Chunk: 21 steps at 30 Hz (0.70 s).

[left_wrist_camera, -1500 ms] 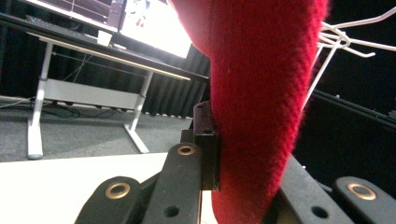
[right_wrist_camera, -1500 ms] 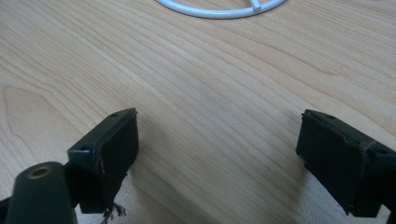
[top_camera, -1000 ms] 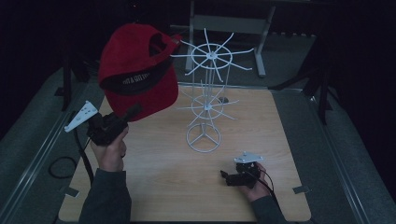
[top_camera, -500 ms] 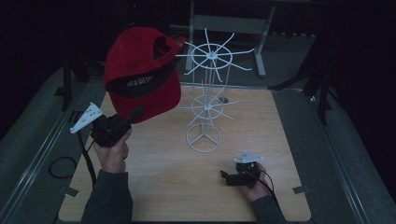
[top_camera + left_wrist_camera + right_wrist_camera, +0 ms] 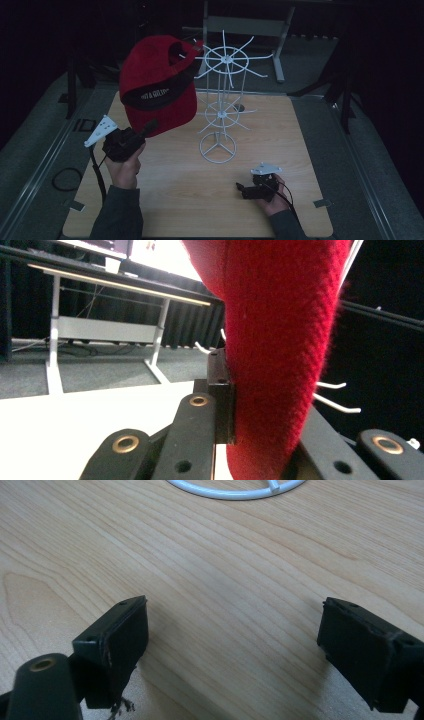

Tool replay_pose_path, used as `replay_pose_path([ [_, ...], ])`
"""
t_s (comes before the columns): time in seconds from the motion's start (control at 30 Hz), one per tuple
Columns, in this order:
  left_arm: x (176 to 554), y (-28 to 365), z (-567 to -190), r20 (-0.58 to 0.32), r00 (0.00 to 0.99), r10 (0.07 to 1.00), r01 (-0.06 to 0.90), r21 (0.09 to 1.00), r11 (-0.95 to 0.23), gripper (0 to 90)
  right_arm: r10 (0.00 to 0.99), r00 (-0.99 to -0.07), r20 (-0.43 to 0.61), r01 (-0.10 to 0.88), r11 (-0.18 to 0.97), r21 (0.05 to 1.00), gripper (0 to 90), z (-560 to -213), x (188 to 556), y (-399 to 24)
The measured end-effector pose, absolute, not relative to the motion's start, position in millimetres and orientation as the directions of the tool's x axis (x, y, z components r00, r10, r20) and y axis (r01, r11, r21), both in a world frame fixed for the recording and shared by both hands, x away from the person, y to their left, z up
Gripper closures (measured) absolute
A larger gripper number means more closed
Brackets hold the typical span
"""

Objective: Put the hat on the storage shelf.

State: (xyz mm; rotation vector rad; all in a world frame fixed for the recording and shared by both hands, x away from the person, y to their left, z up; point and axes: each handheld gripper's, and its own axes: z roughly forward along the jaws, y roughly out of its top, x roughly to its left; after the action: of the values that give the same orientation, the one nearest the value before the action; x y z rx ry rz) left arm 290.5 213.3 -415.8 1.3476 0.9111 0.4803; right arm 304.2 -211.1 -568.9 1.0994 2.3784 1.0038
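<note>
The left gripper (image 5: 150, 127) has its fingers tight on the red cap (image 5: 157, 90), held up left of the white rack (image 5: 220, 115). It is not hung yet. The right gripper (image 5: 235, 645) rests on the counter (image 5: 300, 150), fingers wide.

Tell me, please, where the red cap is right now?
In the high view the red cap hangs left of centre, clamped by the left gripper, beside the white wire rack.
</note>
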Motion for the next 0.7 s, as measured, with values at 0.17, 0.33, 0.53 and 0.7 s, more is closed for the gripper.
replay_pose_path([
  [0.17, 291.1, 211.1, -423.4, -0.277, 0.577, 0.768, 0.220, 0.959, 0.180, 85.5, 0.763, -0.646, -0.007, 0.528, 0.453, 0.719, 12.8, -568.9, 304.2, -211.1],
  [0.33, 291.9, 207.3, -431.1, -0.271, 0.579, 0.769, 0.240, 0.958, 0.157, 85.4, 0.763, -0.647, -0.008, 0.526, 0.454, 0.719, 12.8, -568.9, 304.3, -211.2],
  [0.53, 294.3, 202.7, -440.5, -0.275, 0.574, 0.771, 0.266, 0.953, 0.142, 85.4, 0.763, -0.646, -0.007, 0.527, 0.453, 0.719, 12.8, -568.9, 304.2, -211.1],
  [0.7, 296.3, 199.6, -447.6, -0.272, 0.573, 0.773, 0.285, 0.951, 0.123, 85.3, 0.762, -0.647, -0.009, 0.525, 0.455, 0.719, 12.8, -569.0, 304.3, -211.2],
])
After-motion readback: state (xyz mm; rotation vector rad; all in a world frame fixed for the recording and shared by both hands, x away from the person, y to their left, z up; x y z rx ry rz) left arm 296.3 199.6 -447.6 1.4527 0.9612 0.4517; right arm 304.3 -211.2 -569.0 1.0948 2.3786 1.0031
